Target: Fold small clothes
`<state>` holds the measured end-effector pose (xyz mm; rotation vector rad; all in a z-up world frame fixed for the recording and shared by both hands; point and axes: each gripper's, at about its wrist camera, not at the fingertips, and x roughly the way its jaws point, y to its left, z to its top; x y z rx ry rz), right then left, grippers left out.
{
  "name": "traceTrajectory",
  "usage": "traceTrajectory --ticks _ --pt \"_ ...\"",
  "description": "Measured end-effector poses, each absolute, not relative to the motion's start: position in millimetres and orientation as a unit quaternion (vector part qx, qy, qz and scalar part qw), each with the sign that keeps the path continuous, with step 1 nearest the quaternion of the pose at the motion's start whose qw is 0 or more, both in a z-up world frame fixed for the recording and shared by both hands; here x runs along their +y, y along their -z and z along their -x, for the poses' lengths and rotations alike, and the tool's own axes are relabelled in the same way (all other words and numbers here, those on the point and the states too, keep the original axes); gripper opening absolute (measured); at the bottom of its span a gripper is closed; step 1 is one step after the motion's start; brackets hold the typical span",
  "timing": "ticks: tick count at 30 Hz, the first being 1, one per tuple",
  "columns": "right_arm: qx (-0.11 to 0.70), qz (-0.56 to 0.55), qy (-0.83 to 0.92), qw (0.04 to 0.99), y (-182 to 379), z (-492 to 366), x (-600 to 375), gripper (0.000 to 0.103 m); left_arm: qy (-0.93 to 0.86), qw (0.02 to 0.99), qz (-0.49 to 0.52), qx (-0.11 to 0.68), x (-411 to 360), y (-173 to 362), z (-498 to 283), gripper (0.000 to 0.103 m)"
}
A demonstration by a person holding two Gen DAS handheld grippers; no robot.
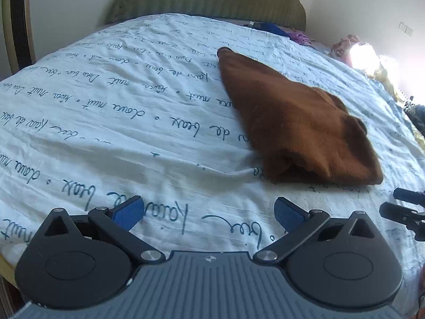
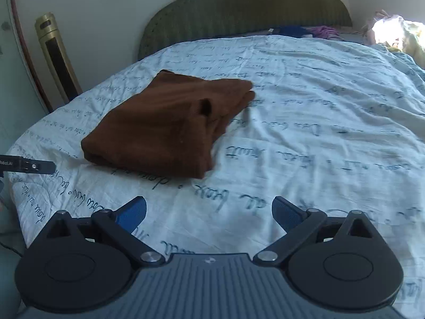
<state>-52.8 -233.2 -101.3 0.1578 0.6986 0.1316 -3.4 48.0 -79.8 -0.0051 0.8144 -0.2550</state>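
Observation:
A brown garment (image 1: pixel 294 122) lies folded in layers on the white bedsheet with script writing (image 1: pixel 111 122). In the right wrist view the brown garment (image 2: pixel 164 122) sits ahead and to the left. My left gripper (image 1: pixel 208 212) is open and empty, low over the sheet, short of the garment's near edge. My right gripper (image 2: pixel 208 212) is open and empty, near the sheet, to the right of the garment. The right gripper's fingers (image 1: pixel 403 207) show at the right edge of the left wrist view. The left gripper's finger (image 2: pixel 29 166) shows at the left edge of the right wrist view.
A green headboard (image 2: pixel 247 8) stands at the far end of the bed. Blue and purple clothes (image 2: pixel 313 30) lie by it. A pink and yellow pile (image 1: pixel 356 50) sits at the far right in bright light. A gold tower appliance (image 2: pixel 57 55) stands left of the bed.

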Motion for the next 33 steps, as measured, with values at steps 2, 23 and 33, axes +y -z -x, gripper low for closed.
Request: traceTrajectory --ticks 2,23,33 --pt "0.335 -0.07 -0.061 0.937 106.2 45.7 -220.0 0.102 0.126 0.913 0.007 0.387 37.8 87.6 7.1 0.103" --pt "0.354 -0.025 -0.013 0.935 120.0 4.1 -184.5 0.103 0.075 0.931 -0.044 0.354 -13.1 104.5 -0.6 0.103" --pt "0.349 -0.026 -0.011 0.937 120.7 6.8 -184.1 0.103 0.089 0.933 -0.047 0.346 -11.2 105.0 3.0 0.103"
